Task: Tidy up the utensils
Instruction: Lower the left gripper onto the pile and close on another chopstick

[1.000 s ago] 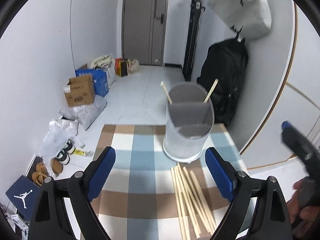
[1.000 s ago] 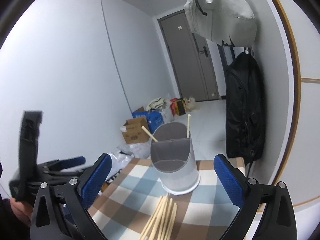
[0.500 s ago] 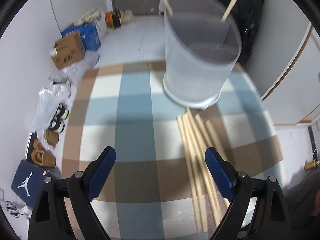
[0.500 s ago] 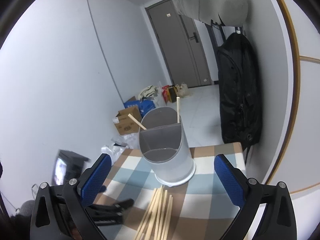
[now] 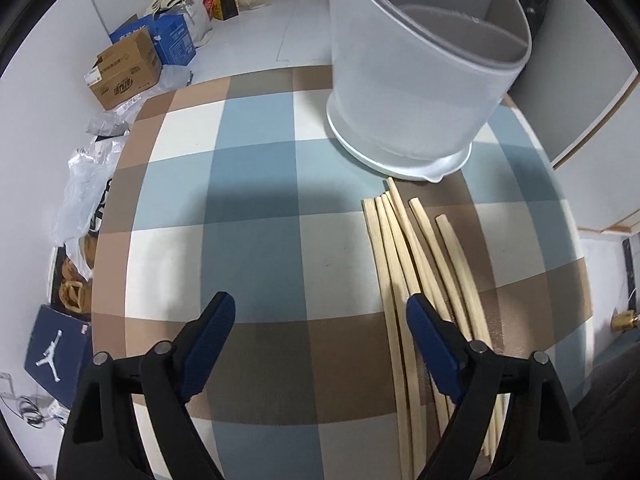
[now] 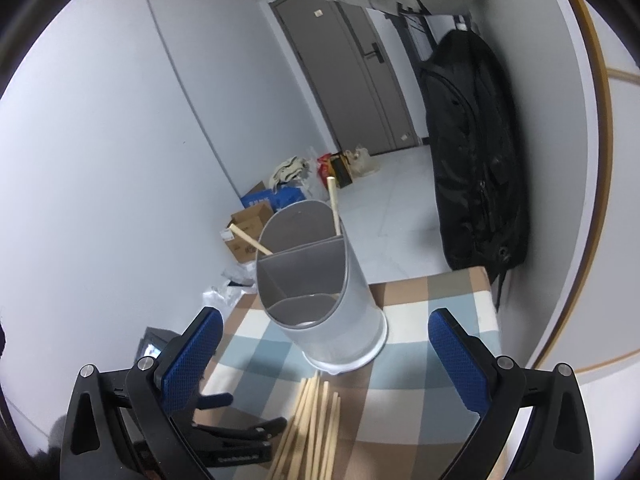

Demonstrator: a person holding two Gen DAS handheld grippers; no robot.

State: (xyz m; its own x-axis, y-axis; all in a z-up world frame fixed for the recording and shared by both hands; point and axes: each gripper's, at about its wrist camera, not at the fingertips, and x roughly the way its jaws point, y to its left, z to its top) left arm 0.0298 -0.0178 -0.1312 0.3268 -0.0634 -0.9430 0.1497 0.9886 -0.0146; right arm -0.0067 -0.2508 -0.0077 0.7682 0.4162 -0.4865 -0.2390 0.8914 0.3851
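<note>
left wrist view: left gripper (image 5: pixel 320 312) wide, jaws closing, nothing between; chopsticks (image 5: pixel 404 248) at 3 o'clock
fix: shift toward 3, straddle one stick
target: holder (image 5: pixel 416 80) at 1 o'clock
right gripper (image 6: pixel 324 332): wide, empty

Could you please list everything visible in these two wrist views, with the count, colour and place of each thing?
Utensil holder: one, pale grey, divided inside, standing at the far side of the checked tablecloth.
Loose chopsticks: about six, light wood, lying on the cloth just in front of the holder.
Chopsticks in holder: two, light wood, leaning out of the rear compartment.
Cardboard box: one, brown, on the floor, a blue box behind it.
Shoe box: one, dark blue, on the floor at left.
Black bag: one, hanging on the right wall.
Door: one, grey, far end.
Left gripper: black with blue pads, closing with nothing between the jaws, beside the loose chopsticks.
Right gripper: black, blue pads, open, facing the holder.
</note>
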